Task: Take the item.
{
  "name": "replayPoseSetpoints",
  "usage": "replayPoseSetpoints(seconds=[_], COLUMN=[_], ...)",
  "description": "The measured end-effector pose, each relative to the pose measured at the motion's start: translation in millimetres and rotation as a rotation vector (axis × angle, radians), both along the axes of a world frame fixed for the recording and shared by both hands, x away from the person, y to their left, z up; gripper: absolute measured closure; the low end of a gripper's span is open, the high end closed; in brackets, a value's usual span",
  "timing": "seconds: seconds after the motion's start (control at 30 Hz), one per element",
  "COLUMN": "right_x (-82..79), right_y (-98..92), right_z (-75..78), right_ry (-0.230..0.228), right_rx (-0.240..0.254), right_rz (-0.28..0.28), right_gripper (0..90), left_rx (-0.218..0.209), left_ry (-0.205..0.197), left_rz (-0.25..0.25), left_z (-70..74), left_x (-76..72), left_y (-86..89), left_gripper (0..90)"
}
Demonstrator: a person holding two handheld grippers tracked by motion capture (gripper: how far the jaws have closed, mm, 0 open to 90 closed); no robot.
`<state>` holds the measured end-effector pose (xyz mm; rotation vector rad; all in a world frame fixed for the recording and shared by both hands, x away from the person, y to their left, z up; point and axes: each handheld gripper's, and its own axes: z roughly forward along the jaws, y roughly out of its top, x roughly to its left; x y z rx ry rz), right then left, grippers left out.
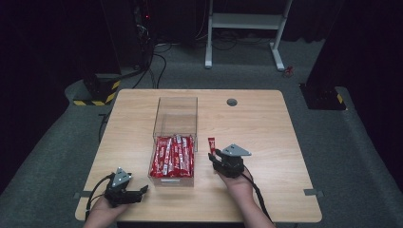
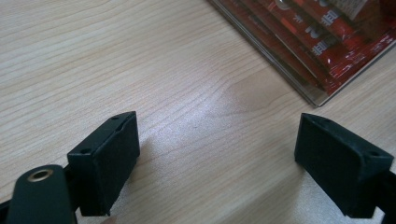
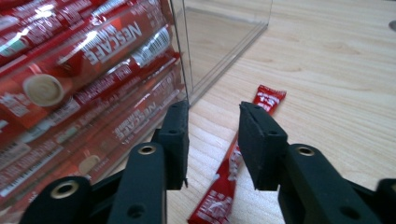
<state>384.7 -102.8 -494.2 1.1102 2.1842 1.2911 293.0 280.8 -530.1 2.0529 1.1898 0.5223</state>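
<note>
Right claw (image 3: 212, 140): jaws parted, red sachet (image 3: 224, 186) lying loose on the bench (image 1: 266, 123) between them, beside the clear box (image 1: 175, 124).
Left claw (image 2: 215, 158): spread wide over bare bench.

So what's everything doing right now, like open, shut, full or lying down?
Clear box: lidless, near half packed with red sticks.
Red sticks: lying flat inside it.
Loose stick: flat on the table, between the tongs, unheld.
Left tongs: open, empty.
Right tongs: open.
</note>
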Motion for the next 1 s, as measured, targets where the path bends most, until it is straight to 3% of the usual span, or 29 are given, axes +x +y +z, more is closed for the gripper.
replayPoseSetpoints(seconds=[0.17, 0.6, 1.0], right_x=[-4.2, -8.0, -7.0], right_y=[1.5, -0.7, -16.0], right_z=[5.8, 14.0, 19.9], right_ry=[-0.019, -0.026, -0.015], right_rx=[0.004, 0.010, 0.014], right_rz=[0.001, 0.010, -0.024], right_gripper=[52.8, 40.2, 35.8], left_rx=[0.000, 0.002, 0.003], left_ry=[0.000, 0.000, 0.000], left_rz=[0.000, -0.003, -0.003], left_z=[0.0, 0.0, 0.0], left_x=[0.0, 0.1, 0.1], left_y=[0.0, 0.2, 0.3], left_gripper=[14.2, 14.2, 14.2])
